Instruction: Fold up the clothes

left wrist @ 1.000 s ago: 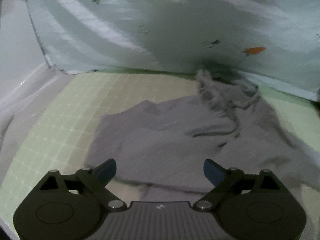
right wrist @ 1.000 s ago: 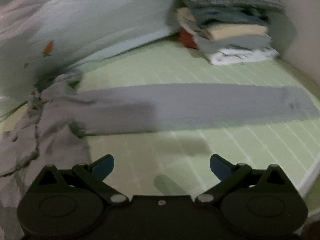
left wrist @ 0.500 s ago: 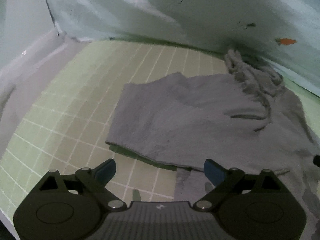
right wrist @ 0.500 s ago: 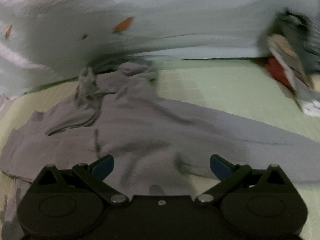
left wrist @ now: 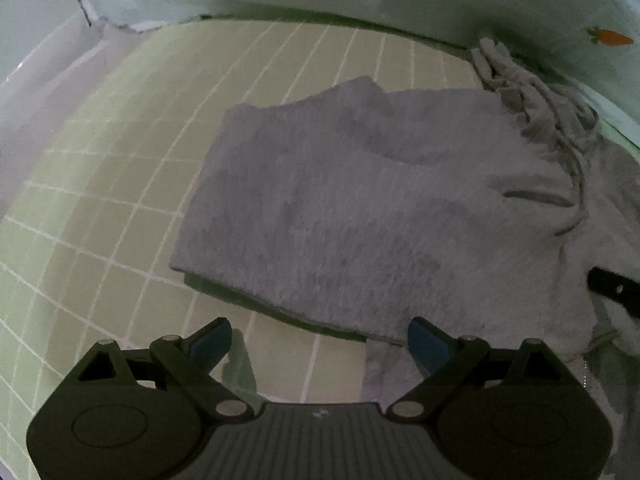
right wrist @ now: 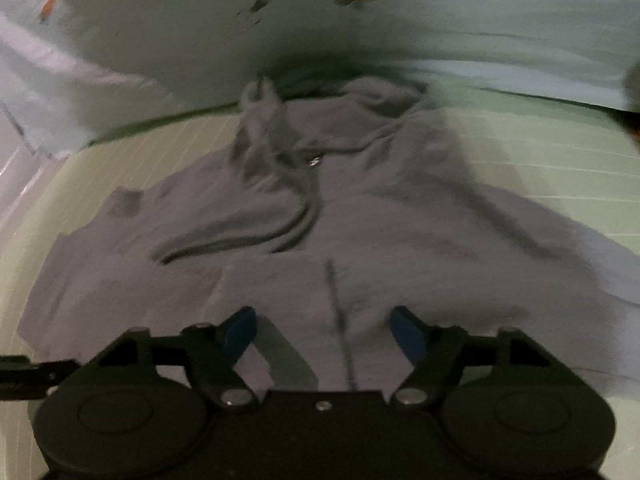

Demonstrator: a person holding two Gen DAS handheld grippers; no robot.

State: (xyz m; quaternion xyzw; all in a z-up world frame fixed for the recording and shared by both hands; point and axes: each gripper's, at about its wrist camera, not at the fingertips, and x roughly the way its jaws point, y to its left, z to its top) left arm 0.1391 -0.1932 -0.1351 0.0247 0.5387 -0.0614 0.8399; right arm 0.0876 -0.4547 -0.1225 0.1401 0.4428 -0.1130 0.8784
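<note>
— While we hold both tools above the green checked sheet (left wrist: 120, 208), where do we find the garment?

— Our grey hooded top (right wrist: 360, 216) lies spread on the sheet, hood (right wrist: 372, 96) bunched at the far end against the pale carrot-print cover (right wrist: 160, 32). Its zip line (right wrist: 340, 320) runs from the hood straight back toward our right gripper (right wrist: 324, 332), so the long axis points away from us.

— And how do the claws stand?

— Both are parted with nothing between the blue pads. Our left gripper (left wrist: 320, 340) hangs off the garment's left side: its left finger is over bare sheet, its right finger just over the near edge of the folded-in panel (left wrist: 340, 208). Our right gripper sits over the lower body of the top, astride the zip.

— Which side looks folded?

— On the left a panel already lies doubled over the body, its near edge lifted a little off the sheet. On the right a sleeve (right wrist: 580, 264) trails outward, flat on the sheet.

— So which of us is nearer that sleeve?

— We judge the right gripper nearer; the sleeve lies to its right, across the axis, and would have to travel leftward over the zip
</note>
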